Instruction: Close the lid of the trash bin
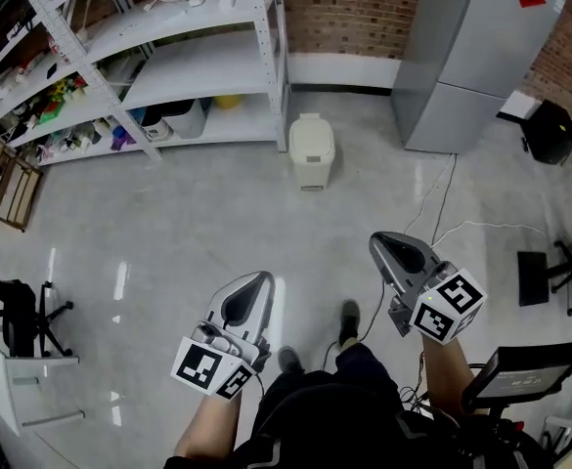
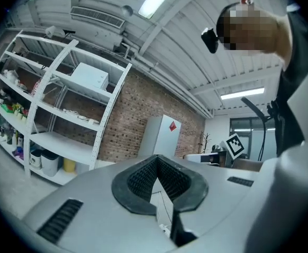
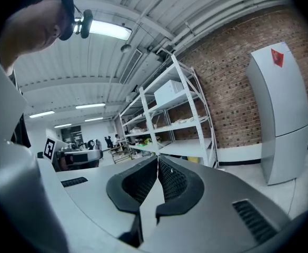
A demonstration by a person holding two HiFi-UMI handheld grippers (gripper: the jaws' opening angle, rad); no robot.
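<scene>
The trash bin (image 1: 312, 150) stands on the floor (image 1: 198, 223), between the shelving (image 1: 158, 66) at left and the refrigerator (image 1: 471, 57) at right.

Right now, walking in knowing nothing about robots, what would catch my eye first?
The left gripper and right gripper, grey with black-and-white marker cubes, low in the head view, jaws together on nothing. Farther off, a small cream trash bin stands between white shelving and a tall grey cabinet.
</scene>
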